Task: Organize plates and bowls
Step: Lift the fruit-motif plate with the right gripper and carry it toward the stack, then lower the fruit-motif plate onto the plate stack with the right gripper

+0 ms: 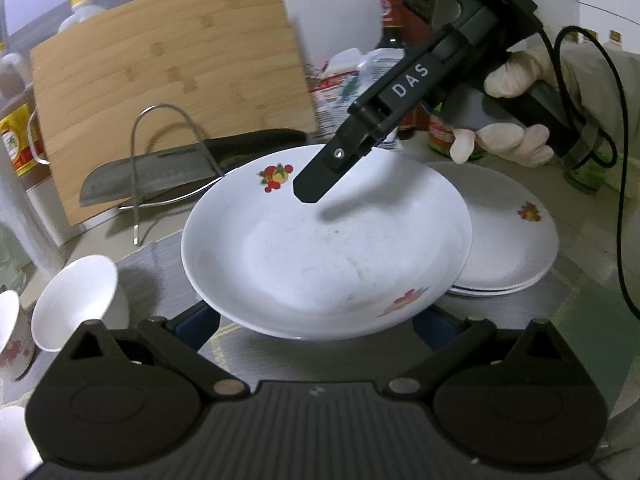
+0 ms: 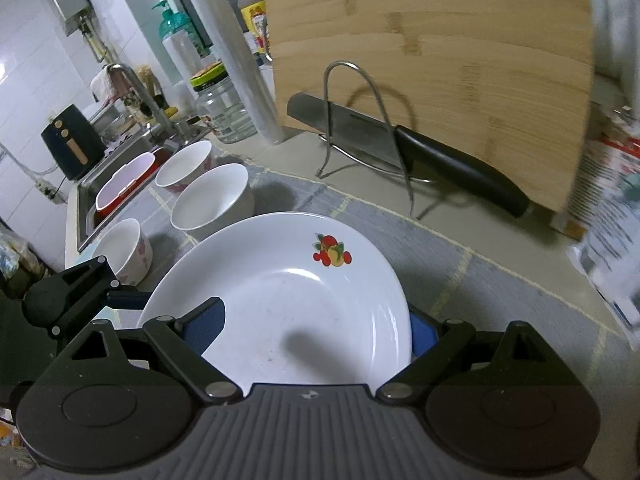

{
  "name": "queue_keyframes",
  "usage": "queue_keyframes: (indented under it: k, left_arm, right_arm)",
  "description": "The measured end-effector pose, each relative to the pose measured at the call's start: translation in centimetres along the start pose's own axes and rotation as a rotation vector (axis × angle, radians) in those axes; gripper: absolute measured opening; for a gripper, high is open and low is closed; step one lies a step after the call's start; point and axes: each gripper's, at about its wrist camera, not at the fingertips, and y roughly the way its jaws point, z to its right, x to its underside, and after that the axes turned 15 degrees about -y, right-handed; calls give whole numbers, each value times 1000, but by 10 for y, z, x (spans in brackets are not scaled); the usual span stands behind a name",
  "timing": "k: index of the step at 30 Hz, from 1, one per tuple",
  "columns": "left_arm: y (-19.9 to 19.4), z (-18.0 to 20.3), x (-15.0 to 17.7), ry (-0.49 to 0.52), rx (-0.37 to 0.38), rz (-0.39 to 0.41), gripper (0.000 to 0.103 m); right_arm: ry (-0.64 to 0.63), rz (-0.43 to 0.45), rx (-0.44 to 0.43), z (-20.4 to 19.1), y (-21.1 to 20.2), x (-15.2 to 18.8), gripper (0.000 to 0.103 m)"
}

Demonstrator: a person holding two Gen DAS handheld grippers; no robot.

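Note:
A white deep plate with fruit prints [image 1: 320, 248] is held above the counter, tilted; it also shows in the right wrist view [image 2: 280, 300]. My left gripper [image 1: 316, 328] has its blue pads on either side of the plate's near rim. My right gripper [image 2: 316, 328] grips the plate's other edge; its black finger [image 1: 320, 176] reaches over the far rim in the left wrist view. A stack of white plates [image 1: 516, 248] lies on the counter just right of the held plate. Three white bowls [image 2: 212, 200] [image 2: 184, 170] [image 2: 124, 252] stand to the left.
A bamboo cutting board [image 2: 432, 72] leans at the back with a cleaver [image 2: 400, 140] in a wire rack [image 2: 360, 120]. Jars and bottles [image 2: 224, 108] stand behind. A sink [image 2: 120, 184] with a red tub is at far left. A grey mat [image 2: 400, 240] covers the counter.

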Motion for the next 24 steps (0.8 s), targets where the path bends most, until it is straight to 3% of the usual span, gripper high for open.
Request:
queue_keyframes:
  k: [24]
  left_arm:
    - [10,68,2,174,235,-38,102]
  right_arm:
    - [199,7,218,-2,-83,86,95]
